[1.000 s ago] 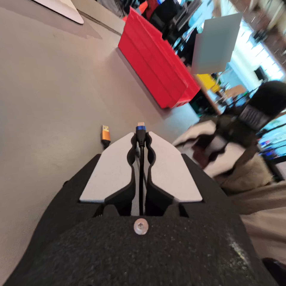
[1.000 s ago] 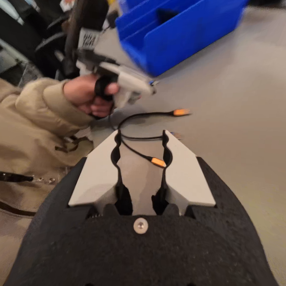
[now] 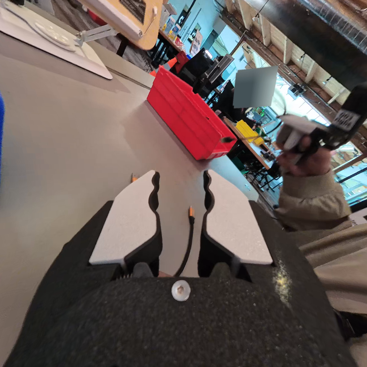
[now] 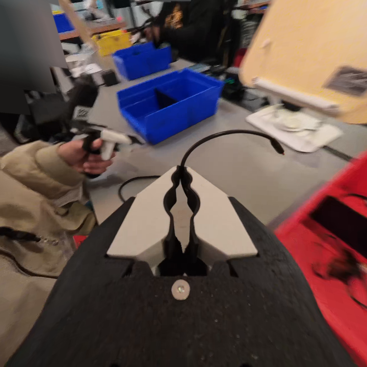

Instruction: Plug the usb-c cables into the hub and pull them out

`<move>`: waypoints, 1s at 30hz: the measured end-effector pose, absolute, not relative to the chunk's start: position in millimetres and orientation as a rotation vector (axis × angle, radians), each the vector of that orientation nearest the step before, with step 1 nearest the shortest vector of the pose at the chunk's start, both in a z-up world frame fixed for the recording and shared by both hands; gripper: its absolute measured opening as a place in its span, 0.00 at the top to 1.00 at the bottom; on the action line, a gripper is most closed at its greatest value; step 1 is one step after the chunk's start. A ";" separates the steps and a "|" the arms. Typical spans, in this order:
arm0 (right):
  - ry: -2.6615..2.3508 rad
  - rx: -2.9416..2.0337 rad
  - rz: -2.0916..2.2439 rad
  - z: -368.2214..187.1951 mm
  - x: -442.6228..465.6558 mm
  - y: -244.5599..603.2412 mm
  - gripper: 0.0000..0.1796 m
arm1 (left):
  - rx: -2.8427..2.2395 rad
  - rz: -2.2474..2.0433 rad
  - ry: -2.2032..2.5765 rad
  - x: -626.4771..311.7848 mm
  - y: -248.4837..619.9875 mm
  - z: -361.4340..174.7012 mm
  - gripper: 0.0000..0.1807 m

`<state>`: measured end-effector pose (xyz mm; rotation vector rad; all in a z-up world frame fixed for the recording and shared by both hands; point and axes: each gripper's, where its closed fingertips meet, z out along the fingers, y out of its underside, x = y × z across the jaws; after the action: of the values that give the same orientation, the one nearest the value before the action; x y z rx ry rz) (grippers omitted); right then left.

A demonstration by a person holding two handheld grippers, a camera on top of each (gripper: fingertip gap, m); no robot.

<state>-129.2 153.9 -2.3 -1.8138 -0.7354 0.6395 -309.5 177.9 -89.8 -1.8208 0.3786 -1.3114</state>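
In the right wrist view our right gripper (image 4: 181,168) is pressed together on a black cable (image 4: 224,132), pinching it at the very tips; the cable arches up from the centre of the frame and bends to the right, and its plug end (image 4: 278,148) hangs free in the air, above the bench (image 4: 248,178) and not touching it. In the left wrist view our left gripper (image 3: 181,174) is spread and holds nothing; an orange-tipped plug (image 3: 191,212) with its black lead lies on the bench in the gap between the fingers, in the centre of the frame, and a second orange tip (image 3: 134,178) shows just left of the left finger. We do not see any hub in either view, so we cannot tell if the plugging was already made; we judge that the cables are now all out and we are near the end of a pull-out or between two cycles. For room, the grey bench is mostly bare in the middle. The red bin (image 3: 184,117) stands at the far edge in the upper centre of the left view, and it is very near on the right side of the right view. The blue bin (image 4: 168,103) stands upper centre there, a white mat (image 4: 294,127) at the upper right, and the bench edge runs close behind the red bin.
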 end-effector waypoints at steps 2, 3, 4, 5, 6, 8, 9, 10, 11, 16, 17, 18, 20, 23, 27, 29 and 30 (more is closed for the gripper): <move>-0.610 -1.881 0.510 18.2 -78.7 168.0 0.99 | -1.858 -1.287 0.390 -310.6 175.6 -98.8 0.77; -0.556 -1.931 0.450 21.8 -56.1 174.5 0.99 | -1.875 -1.274 0.405 -310.3 174.4 -102.2 0.77; -0.507 -1.980 0.418 22.0 -37.7 180.5 0.99 | -1.891 -1.247 0.422 -310.2 174.1 -104.5 0.78; -0.454 -2.010 0.398 21.9 -22.2 188.4 0.99 | -1.904 -1.192 0.440 -311.3 175.1 -106.1 0.78; -0.402 -2.033 0.391 19.3 -9.8 197.3 0.99 | -1.908 -1.119 0.470 -312.9 176.0 -105.8 0.78; -0.358 -2.127 0.392 -0.9 6.8 213.9 0.99 | -1.914 -0.973 0.578 -313.7 173.1 -105.0 0.77; -0.345 -2.197 0.400 -16.7 12.5 221.3 0.99 | -1.924 -0.914 0.637 -313.5 169.9 -105.6 0.75; -0.335 -2.257 0.405 -31.7 16.6 229.3 0.99 | -1.933 -0.868 0.686 -313.5 166.1 -106.6 0.75; -0.319 -2.303 0.397 -45.9 20.4 238.2 0.99 | -1.941 -0.835 0.726 -313.9 161.9 -108.1 0.74; -0.248 -2.616 0.415 -134.5 24.3 260.2 0.99 | -1.980 -0.774 0.796 -321.6 145.8 -121.5 0.74; -0.259 -2.641 0.410 -147.1 22.5 263.3 0.99 | -1.986 -0.760 0.806 -323.3 144.0 -125.1 0.73; -0.272 -2.667 0.426 -157.5 18.8 264.9 0.98 | -2.001 -0.750 0.831 -323.9 141.0 -130.1 0.72; -0.268 -2.678 0.473 -167.4 11.3 269.0 0.96 | -2.050 -0.730 0.918 -322.1 132.7 -143.7 0.68; -0.268 -2.610 0.478 -157.4 10.6 273.2 0.84 | -2.108 -0.614 1.085 -320.4 123.5 -168.0 0.64; -0.273 -2.336 0.381 -103.0 19.5 271.0 0.82 | -2.118 -0.513 1.208 -314.6 119.8 -187.1 0.63; -0.305 -2.111 0.384 -61.9 7.5 258.6 0.83 | -2.126 -0.516 1.242 -309.6 117.6 -193.1 0.62; -0.333 -2.012 0.421 -44.8 -6.2 247.3 0.83 | -2.123 -0.508 1.244 -307.6 119.0 -194.4 0.63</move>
<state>-6.2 247.3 -44.8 -2.0117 -0.3331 0.4213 -307.6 119.0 -194.4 -2.1232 1.2443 -0.5080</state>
